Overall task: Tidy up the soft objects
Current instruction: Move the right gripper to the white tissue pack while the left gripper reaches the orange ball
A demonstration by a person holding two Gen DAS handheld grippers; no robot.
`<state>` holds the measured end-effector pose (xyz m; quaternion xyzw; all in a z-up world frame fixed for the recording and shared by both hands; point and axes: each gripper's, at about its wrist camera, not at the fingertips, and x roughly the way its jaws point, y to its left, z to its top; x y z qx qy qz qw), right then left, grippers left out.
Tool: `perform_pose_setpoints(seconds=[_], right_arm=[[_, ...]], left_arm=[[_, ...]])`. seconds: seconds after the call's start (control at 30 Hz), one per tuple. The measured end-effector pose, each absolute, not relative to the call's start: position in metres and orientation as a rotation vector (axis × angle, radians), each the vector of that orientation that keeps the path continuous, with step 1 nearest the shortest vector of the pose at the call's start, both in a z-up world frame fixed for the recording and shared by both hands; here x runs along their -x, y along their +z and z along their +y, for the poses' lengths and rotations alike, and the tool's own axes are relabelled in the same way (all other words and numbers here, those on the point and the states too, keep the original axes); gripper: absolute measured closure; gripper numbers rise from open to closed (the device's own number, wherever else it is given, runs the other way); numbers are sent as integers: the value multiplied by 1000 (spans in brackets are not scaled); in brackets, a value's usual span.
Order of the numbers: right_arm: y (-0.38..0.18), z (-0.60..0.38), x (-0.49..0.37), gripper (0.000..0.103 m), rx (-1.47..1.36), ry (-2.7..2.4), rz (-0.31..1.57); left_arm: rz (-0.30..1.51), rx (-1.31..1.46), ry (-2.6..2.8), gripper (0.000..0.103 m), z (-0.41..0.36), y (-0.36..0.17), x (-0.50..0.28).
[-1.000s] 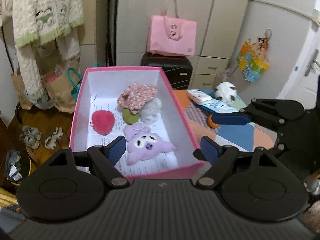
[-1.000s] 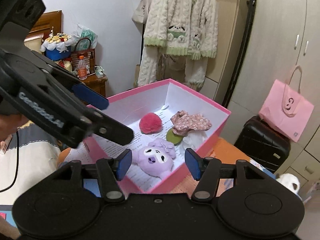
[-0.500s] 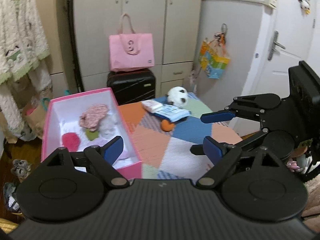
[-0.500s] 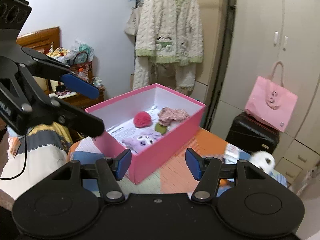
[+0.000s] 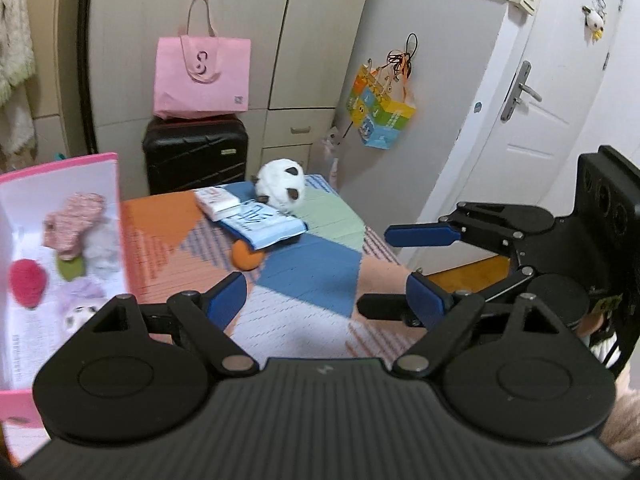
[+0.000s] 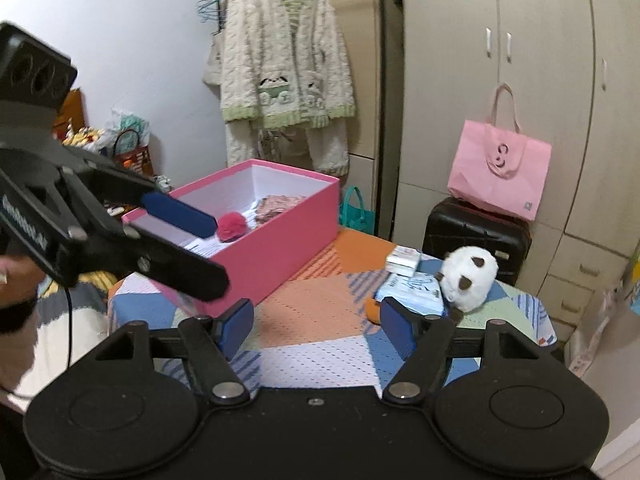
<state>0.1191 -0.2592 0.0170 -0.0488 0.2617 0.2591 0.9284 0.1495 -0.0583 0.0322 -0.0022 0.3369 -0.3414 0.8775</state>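
A pink box (image 6: 280, 236) stands at the table's left and holds several soft things: a red pompom (image 5: 27, 282), a pink patterned cloth (image 5: 72, 220), a green piece (image 5: 71, 268) and a purple plush (image 5: 80, 304). A white panda plush (image 5: 282, 186) (image 6: 468, 276) lies at the far side of the table beside tissue packs (image 5: 260, 220) and an orange ball (image 5: 246, 259). My left gripper (image 5: 326, 300) is open and empty above the table's middle. My right gripper (image 6: 316, 326) is open and empty, facing the panda; it also shows in the left wrist view (image 5: 420, 264).
The table has a patchwork cloth (image 5: 312, 272). A black suitcase (image 5: 196, 154) with a pink bag (image 5: 202, 74) stands behind it by the wardrobe. A door (image 5: 560, 100) is at the right. A knitted cardigan (image 6: 280, 60) hangs behind the box.
Both grippers have pulled back from over the pink box and swung right toward the table's middle and the panda plush. Both stayed open and empty.
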Motion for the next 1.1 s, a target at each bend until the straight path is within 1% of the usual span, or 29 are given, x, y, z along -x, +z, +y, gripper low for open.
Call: perform_pose_setpoints(seconds=[0.4, 0.53, 0.63, 0.8, 1.0, 1.1], right_arm=[[-23, -290, -183, 28, 21, 479, 581], [-32, -295, -198, 28, 16, 464, 590], [-33, -297, -204, 28, 47, 433, 583], [-25, -312, -226, 28, -2, 424, 599], [-27, -304, -259, 28, -47, 501, 636], [-29, -296, -277, 28, -54, 536, 649]], left_arm=[[719, 120, -600, 16, -81, -20, -219], [712, 155, -572, 17, -79, -35, -231], [674, 160, -550, 17, -74, -47, -230], [670, 109, -551, 19, -82, -67, -228], [602, -19, -505, 20, -103, -87, -238], [605, -34, -494, 23, -107, -97, -249]])
